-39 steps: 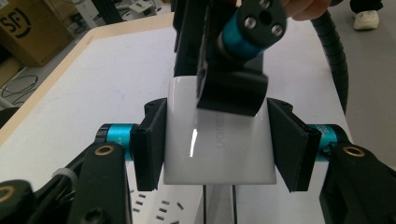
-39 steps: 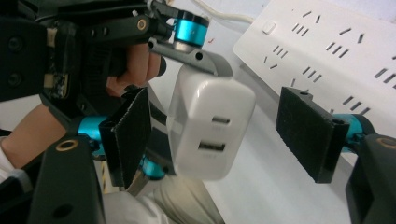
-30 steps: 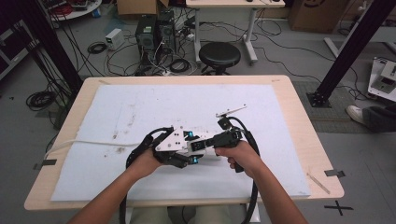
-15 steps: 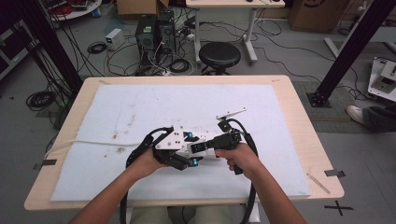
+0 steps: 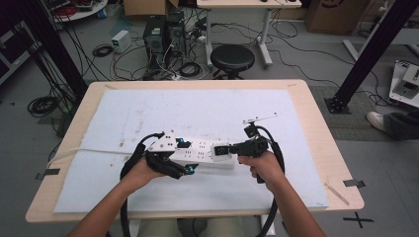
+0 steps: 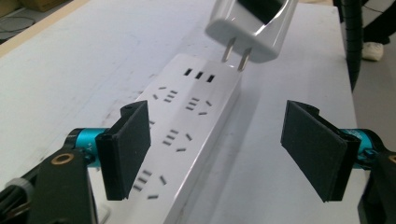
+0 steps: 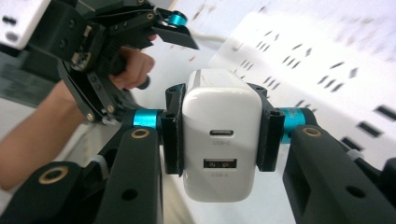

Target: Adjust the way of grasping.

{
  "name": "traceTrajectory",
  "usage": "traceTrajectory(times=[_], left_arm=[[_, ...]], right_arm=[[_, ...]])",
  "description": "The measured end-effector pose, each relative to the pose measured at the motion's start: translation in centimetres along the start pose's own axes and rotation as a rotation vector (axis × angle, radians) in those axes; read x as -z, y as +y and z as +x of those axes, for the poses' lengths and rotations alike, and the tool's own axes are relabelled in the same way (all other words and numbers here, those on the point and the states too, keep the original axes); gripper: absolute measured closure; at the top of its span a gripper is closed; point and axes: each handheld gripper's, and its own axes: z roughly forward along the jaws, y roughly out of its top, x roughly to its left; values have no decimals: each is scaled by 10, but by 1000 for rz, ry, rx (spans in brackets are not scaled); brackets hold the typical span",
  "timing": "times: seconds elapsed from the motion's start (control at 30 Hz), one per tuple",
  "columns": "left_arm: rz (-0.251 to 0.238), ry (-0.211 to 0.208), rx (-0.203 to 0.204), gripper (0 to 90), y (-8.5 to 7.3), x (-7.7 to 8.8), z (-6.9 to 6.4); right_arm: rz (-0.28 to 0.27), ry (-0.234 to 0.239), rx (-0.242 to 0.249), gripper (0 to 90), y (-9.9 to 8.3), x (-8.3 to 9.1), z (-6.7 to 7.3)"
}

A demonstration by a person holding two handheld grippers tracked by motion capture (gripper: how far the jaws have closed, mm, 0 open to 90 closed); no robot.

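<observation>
While both hands hover low over the mat, here is how it stands.

Charger: a white block (image 7: 221, 135) with two ports on its back, clamped between the pads of the right gripper (image 7: 219, 133), one pad on each side. In the left gripper view it (image 6: 254, 25) hangs at twelve o'clock, its two prongs just above the far end of the power strip; I can't tell if the tips touch the slots.

Power strip: a long white bar (image 5: 202, 153) lying flat on the mat, running from nine o'clock to three o'clock between the two hands. In the left gripper view it (image 6: 187, 121) stretches away from six o'clock towards twelve o'clock, rows of slots facing up.

Right gripper: at about four o'clock of the table (image 5: 236, 148), pointing towards nine o'clock, jaws shut tight on the charger.

Left gripper: at about seven o'clock (image 5: 178, 165), over the near end of the power strip. Its jaws (image 6: 224, 149) have just been opening and now stand wide apart; the left pad overlaps the bar in that view, the right pad is well clear of it, and neither presses on it.

Mat: a pale sheet (image 5: 197, 108) with a few dark scuffs, covering most of the wooden table (image 5: 316, 123).

Cables: a black one loops from each gripper back towards six o'clock.
</observation>
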Motion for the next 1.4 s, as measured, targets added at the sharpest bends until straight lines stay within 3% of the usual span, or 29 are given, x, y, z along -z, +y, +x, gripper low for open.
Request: traceTrajectory(times=[0.17,0.4,1.07,1.4], left_arm=[[-6,47,53,242,-11,10,9],[-27,104,106,242,-21,24,18],[-59,208,155,242,-30,59,22],[-65,224,157,242,-31,65,22]], right_arm=[[-32,-50,54,630,-3,7,-1],[-49,-80,71,631,-6,16,-5],[-71,-160,118,631,-9,41,-4],[-62,-192,148,631,-8,47,-2]])
